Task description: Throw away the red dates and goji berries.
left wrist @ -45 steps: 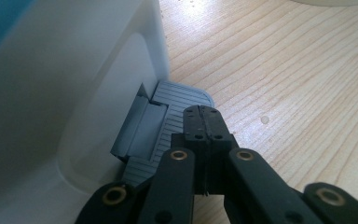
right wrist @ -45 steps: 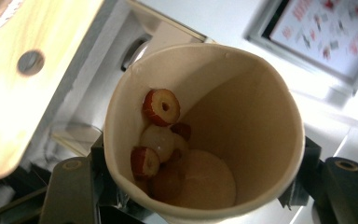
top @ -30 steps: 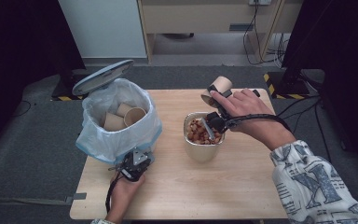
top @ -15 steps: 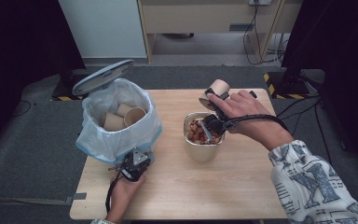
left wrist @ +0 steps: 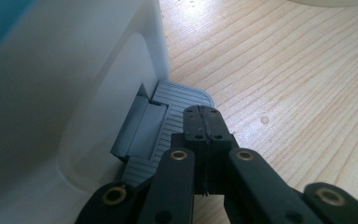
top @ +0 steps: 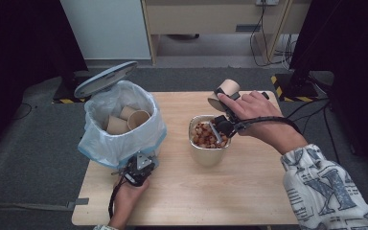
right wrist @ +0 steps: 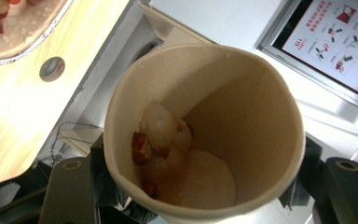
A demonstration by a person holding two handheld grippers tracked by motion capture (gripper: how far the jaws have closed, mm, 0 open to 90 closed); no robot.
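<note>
Emptying a paper cup (right wrist: 205, 135) of leftovers into the bowl (top: 209, 152).

Right gripper (top: 223, 122) fingers are gripping the tilted cup; left gripper (left wrist: 204, 123) fingers, closed, are pressing the bin pedal (left wrist: 168, 116). Next probably calls for binning the cup.

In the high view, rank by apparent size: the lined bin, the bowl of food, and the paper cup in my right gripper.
1. Lined bin, clearly the largest.
2. Bowl of food.
3. Paper cup, smallest; the hand hides part of it, and it sits farther from the camera.

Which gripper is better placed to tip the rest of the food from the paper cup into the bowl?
Right: the right gripper already holds the paper cup beside the bowl; the left gripper presses the bin pedal.
</note>
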